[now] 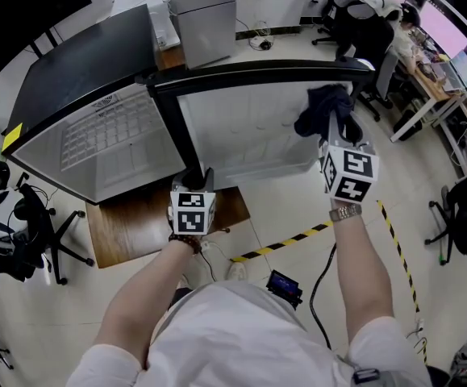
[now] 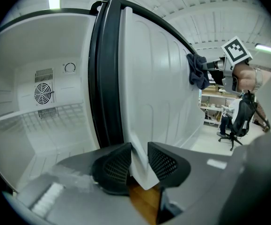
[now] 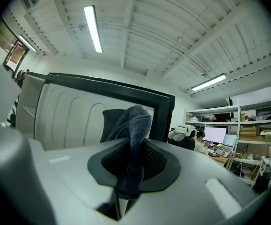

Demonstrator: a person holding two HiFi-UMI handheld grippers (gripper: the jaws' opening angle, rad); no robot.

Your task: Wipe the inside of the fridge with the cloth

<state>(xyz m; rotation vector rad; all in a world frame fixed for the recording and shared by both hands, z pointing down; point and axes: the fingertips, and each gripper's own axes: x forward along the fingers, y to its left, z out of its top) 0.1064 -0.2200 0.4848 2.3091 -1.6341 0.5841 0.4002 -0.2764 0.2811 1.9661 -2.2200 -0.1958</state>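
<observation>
Dark fuzzy cloth [image 3: 136,125] is pinched in right gripper [image 3: 131,149]; left gripper [image 2: 138,156] clamps smooth door [image 2: 154,88].

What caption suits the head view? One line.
Left claw grips the fridge door; right claw holds a cloth against its inner face.

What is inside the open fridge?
A wire shelf and a round fan grille on the back wall; no food shows. The left gripper covers the bottom.
</observation>
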